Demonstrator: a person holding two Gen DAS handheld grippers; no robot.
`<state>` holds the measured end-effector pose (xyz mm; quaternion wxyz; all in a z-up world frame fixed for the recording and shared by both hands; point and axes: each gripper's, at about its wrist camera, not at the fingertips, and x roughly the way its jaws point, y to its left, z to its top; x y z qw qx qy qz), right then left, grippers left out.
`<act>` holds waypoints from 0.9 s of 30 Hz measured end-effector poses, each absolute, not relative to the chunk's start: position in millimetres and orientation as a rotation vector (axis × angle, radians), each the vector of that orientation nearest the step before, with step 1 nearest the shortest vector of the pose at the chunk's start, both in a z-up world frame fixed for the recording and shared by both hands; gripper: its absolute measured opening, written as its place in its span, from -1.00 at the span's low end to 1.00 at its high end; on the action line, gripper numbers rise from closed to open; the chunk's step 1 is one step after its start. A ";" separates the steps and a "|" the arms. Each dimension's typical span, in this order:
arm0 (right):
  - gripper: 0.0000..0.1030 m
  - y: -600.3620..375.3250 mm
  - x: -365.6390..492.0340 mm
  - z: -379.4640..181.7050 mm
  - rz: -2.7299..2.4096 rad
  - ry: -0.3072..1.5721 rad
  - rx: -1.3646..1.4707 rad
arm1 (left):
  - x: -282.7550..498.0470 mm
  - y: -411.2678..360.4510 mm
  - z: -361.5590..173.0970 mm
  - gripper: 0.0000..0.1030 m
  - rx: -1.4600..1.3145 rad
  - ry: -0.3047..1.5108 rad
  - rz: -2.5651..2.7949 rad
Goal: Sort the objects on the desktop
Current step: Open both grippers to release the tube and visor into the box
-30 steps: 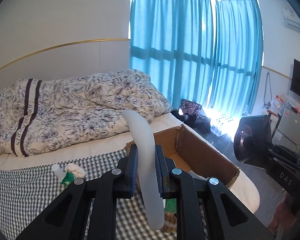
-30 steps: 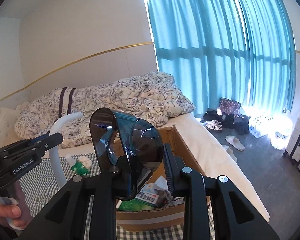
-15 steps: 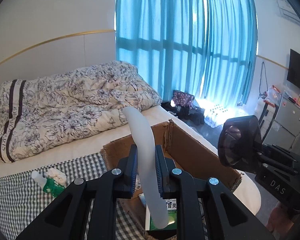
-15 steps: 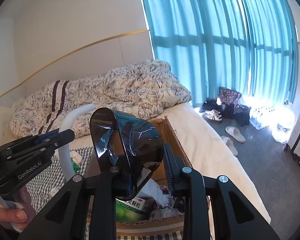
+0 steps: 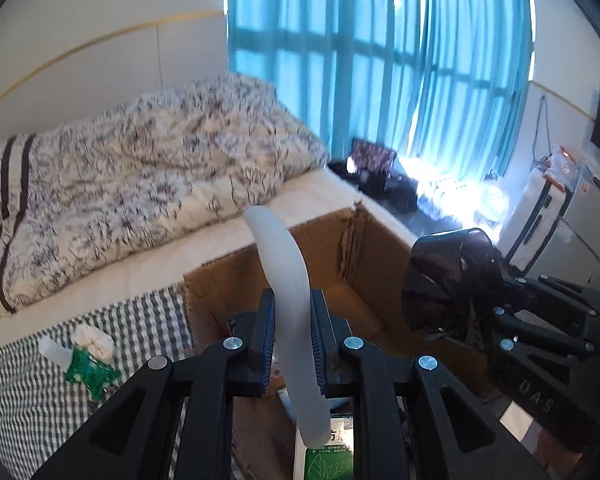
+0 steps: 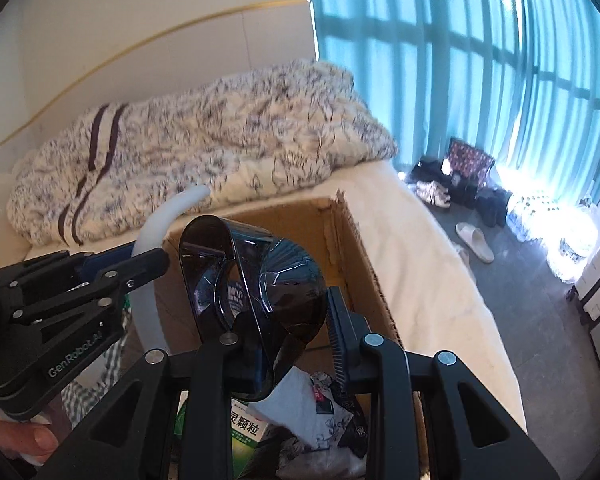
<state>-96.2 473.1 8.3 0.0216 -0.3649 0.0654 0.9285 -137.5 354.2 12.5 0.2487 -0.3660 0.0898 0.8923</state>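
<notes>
My left gripper (image 5: 292, 320) is shut on a curved translucent white plastic strip (image 5: 284, 280) that sticks up and down through the jaws. It hangs over the open cardboard box (image 5: 380, 248). In the right wrist view this left gripper (image 6: 100, 276) is at the left with the white strip (image 6: 156, 232) arching up. My right gripper (image 6: 288, 332) is shut on a glossy black nozzle (image 6: 260, 280), held above the cardboard box (image 6: 364, 264). From the left wrist view the black nozzle (image 5: 444, 280) and right gripper (image 5: 540, 320) sit at the right over the box rim.
The box holds a green medicine carton (image 6: 244, 436), paper and other bits. A green packet with a small bottle (image 5: 88, 364) lies on the checked cloth (image 5: 20, 400). A floral duvet (image 5: 140, 168) fills the bed behind. A hand (image 6: 32, 440) grips the left handle. Slippers (image 6: 474, 240) lie on the floor.
Both grippers have moved forward and tipped down over the box, which now fills more of each view. Each still grips the same object.
</notes>
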 end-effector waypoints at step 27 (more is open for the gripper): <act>0.36 484.0 -123.1 -9.2 2.715 0.169 -1.316 | -171.6 366.4 -5.4 -0.13 -1.226 0.233 2.355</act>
